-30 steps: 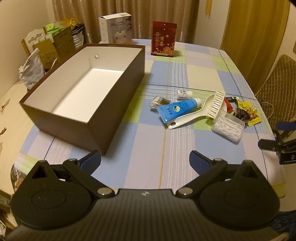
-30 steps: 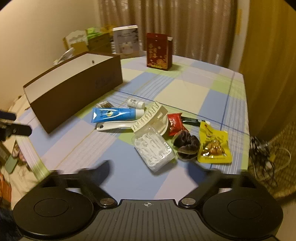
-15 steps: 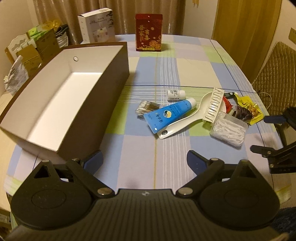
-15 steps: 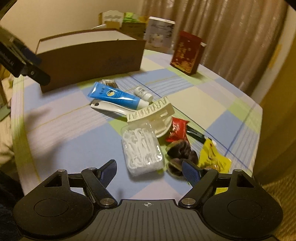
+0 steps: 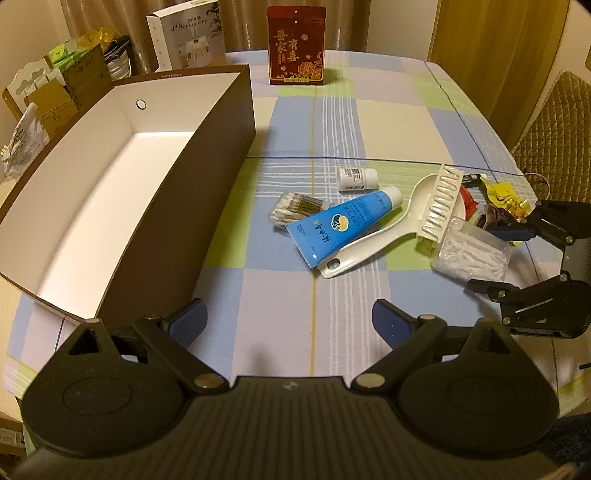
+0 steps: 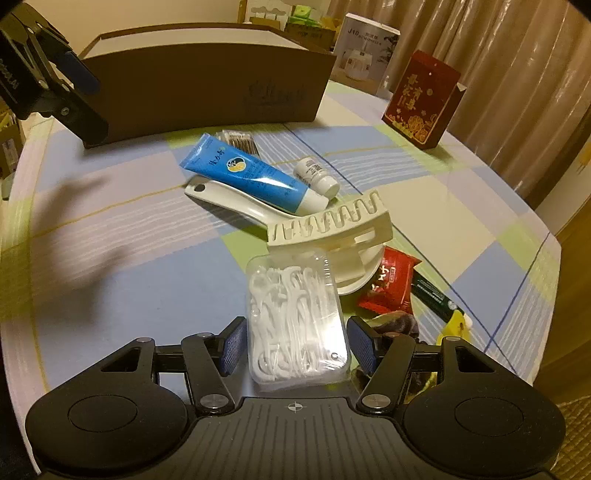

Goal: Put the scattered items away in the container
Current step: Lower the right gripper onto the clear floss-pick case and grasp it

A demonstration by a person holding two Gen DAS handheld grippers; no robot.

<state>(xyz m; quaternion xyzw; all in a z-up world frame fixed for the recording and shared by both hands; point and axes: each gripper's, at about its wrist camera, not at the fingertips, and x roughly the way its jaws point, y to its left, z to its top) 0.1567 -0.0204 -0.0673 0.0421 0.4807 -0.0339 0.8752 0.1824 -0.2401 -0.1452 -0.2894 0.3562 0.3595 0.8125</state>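
Observation:
A brown box with a white inside [image 5: 110, 206] stands open at the left of the table; it also shows in the right wrist view [image 6: 207, 85]. Scattered items lie right of it: a clear case of floss picks [image 6: 295, 317] [image 5: 472, 251], a blue tube [image 5: 343, 225], a white spoon [image 5: 380, 236], a white hair claw [image 5: 439, 206], a small white bottle [image 5: 356, 179], cotton swabs [image 5: 299, 208], snack packets [image 6: 391, 284] and a dark scrunchie [image 6: 399, 325]. My right gripper [image 6: 297, 345] is open, its fingers on either side of the floss case. My left gripper [image 5: 288, 325] is open and empty above the table's near part.
A red gift box [image 5: 296, 44] stands at the far end of the table and a white carton [image 5: 184, 35] behind the brown box. Cardboard boxes and bags [image 5: 55, 92] are stacked at the left. A chair [image 5: 557, 133] stands at the right.
My right gripper has moved down and forward so that its open fingers now stand around the floss case. My left gripper has moved a little closer to the items.

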